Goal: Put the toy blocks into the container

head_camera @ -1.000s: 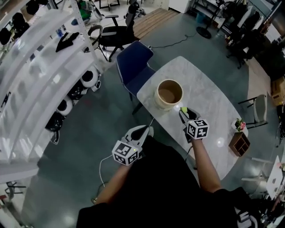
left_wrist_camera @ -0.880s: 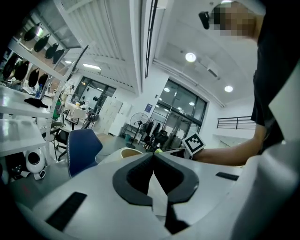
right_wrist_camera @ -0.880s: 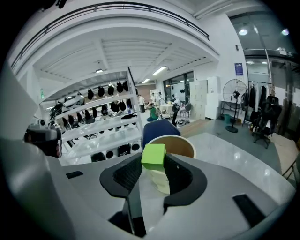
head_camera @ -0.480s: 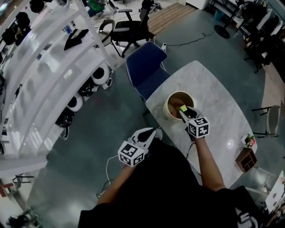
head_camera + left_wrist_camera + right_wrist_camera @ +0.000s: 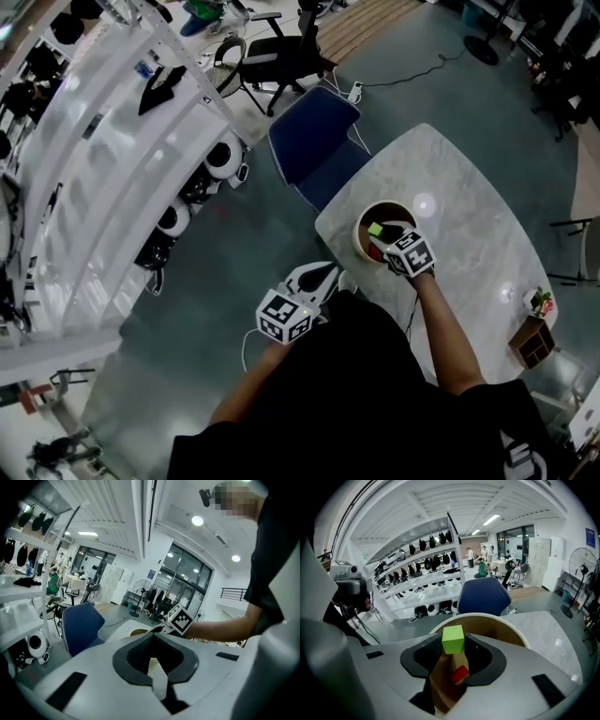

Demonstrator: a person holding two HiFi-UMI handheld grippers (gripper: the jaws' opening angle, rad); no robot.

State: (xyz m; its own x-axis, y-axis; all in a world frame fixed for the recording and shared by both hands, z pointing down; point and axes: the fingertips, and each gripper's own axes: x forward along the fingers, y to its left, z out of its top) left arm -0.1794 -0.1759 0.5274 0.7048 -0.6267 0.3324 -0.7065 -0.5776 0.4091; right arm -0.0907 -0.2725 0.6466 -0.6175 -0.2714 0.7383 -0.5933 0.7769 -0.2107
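Clasping green block over container, right gripper with jaws just closing tighter, left gripper pressed together, empty.

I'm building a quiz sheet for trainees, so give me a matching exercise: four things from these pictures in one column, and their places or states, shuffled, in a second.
Column A
1. green block
2. red block
3. left gripper
4. blue chair

Column B
a. lying inside the container
b. shut, with nothing in it
c. standing beyond the container
d. gripped by the right gripper over the container's mouth

Pairs: 1-d; 2-a; 3-b; 4-c
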